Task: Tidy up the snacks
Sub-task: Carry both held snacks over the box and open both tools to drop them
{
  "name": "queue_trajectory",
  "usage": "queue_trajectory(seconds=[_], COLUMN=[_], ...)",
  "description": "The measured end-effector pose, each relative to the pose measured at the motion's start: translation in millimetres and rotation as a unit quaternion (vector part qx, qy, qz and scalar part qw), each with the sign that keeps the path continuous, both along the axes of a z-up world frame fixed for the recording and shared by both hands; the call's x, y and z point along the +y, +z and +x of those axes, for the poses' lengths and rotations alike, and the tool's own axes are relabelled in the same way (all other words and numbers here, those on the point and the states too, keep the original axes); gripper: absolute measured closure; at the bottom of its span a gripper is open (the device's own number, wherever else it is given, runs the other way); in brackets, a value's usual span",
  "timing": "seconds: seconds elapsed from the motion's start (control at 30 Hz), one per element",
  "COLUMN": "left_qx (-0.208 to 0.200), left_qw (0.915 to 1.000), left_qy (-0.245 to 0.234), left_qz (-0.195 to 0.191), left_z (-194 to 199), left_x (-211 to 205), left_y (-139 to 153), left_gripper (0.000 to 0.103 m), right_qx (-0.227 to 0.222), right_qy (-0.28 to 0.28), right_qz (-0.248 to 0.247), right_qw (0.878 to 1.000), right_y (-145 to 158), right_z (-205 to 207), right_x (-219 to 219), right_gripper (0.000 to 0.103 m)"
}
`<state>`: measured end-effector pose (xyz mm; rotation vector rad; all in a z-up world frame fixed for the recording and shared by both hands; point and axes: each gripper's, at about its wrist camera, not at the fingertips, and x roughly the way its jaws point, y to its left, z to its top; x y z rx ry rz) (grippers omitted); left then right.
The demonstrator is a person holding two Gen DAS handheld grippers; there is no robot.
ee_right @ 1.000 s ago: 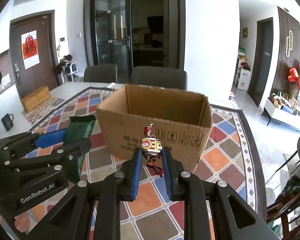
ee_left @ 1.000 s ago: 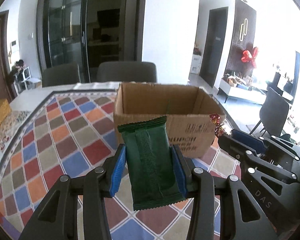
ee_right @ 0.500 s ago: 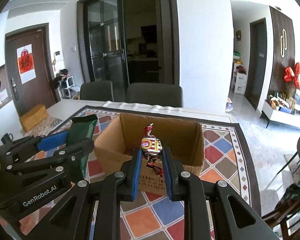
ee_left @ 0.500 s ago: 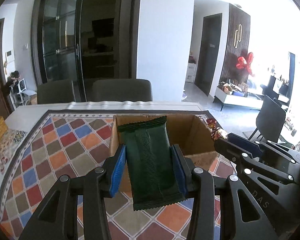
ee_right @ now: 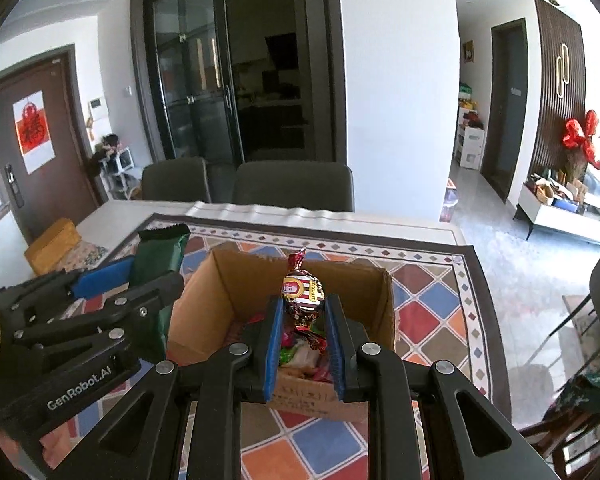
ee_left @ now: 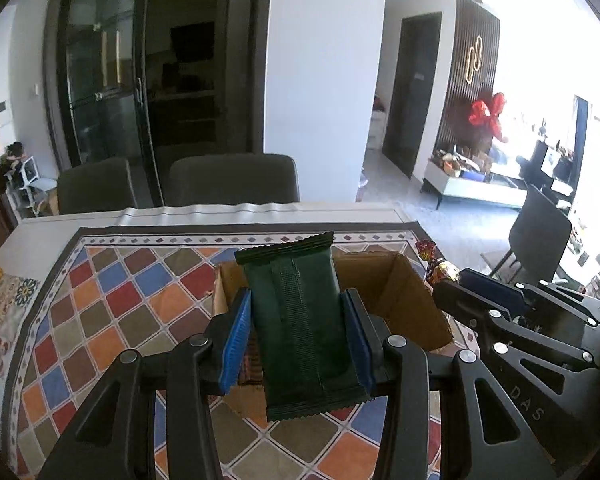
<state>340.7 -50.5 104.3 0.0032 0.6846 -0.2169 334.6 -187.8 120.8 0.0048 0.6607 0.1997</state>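
Above the cardboard box [ee_left: 396, 300], at its 9 o'clock side, the left tongs [ee_left: 298, 340] clamp a green snack bar [ee_left: 300, 332] by its long edges, poised for dropping in. At 3 o'clock, the right tongs [ee_right: 303, 344] pinch a wrapped candy [ee_right: 302, 294] over the snacks already inside; the box sits on the counter [ee_right: 432, 300].

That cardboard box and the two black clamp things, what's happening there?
A person is sorting snacks into the cardboard box on the patterned tablecloth. The left hand-held gripper grips a green snack packet; the right hand-held gripper pinches a wrapped candy. Both hang over the box, which already holds some sweets.
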Motion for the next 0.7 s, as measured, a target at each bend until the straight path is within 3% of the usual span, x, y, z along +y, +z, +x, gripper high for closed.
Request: queue_trajectory(seconds=[0.37, 0.5, 0.57, 0.7], left_qx=[0.048, 0.047, 0.044, 0.033], left_qw=[0.9988, 0.9987, 0.9988, 0.9987], left_qy=[-0.009, -0.001, 0.001, 0.008], left_qz=[0.011, 0.021, 0.023, 0.038], left_z=[39, 42, 42, 31], left_x=[-6, -8, -7, -7], left_y=[-15, -14, -13, -12], left_gripper=[0.058, 0.053, 0.047, 0.047], right_qx=[0.044, 0.057, 0.063, 0.060], right_qy=[-0.010, -0.026, -0.031, -0.036], right_qz=[-0.007, -0.003, 0.002, -0.004], right_qw=[0.999, 0.998, 0.998, 0.998], right_y=[-12, -17, -18, -18], right_z=[33, 42, 43, 41], right_x=[-3, -7, -10, -10], right_gripper=[0.081, 0.079, 0.072, 0.069])
